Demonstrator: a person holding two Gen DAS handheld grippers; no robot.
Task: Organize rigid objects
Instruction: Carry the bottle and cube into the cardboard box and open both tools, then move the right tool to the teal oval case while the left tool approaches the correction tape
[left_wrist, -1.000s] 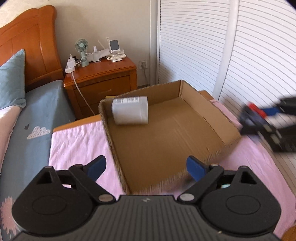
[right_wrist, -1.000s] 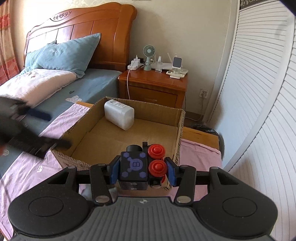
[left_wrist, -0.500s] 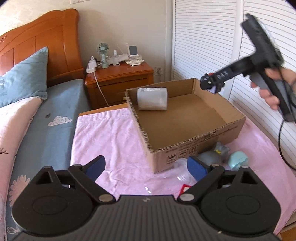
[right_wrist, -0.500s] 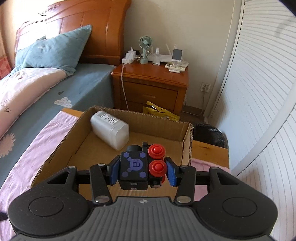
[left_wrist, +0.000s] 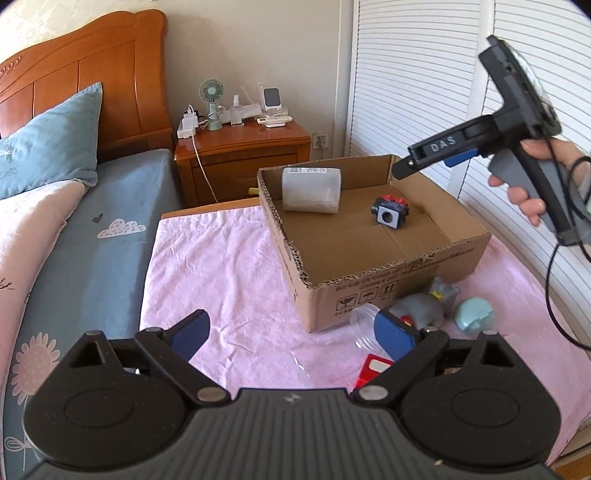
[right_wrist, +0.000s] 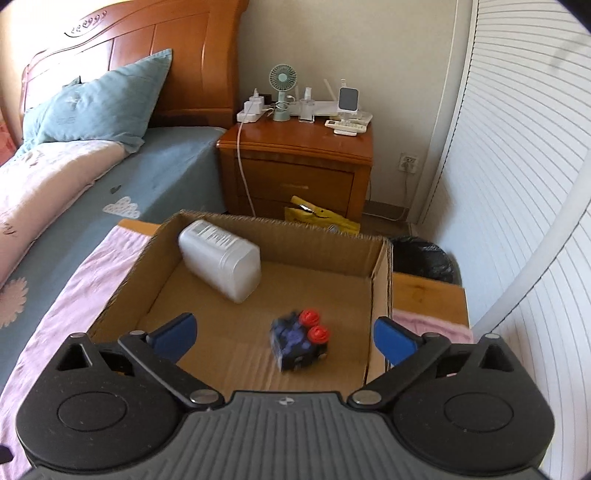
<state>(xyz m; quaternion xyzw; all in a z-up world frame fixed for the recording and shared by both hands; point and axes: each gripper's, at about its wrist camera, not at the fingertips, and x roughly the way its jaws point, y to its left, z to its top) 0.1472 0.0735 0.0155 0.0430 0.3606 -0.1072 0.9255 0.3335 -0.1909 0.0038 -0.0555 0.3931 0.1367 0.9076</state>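
Right hand-held gripper (right_wrist: 283, 332) over the near edge of the cardboard box (right_wrist: 380, 295), jaws opening wide, nothing pinched. Below it, inside the box on the floor, near the right wall: black cube toy (right_wrist: 300, 341) with red knobs, blurred, perhaps not settled. White plastic jar (right_wrist: 221, 260) on its side at the far left corner. Left hand-held gripper (left_wrist: 291, 334) spread, empty, above the pink cloth (left_wrist: 221, 258) covering the bench. Clear cup (left_wrist: 364, 325), grey figure (left_wrist: 424, 306), teal ball (left_wrist: 474, 315) just outside the near wall.
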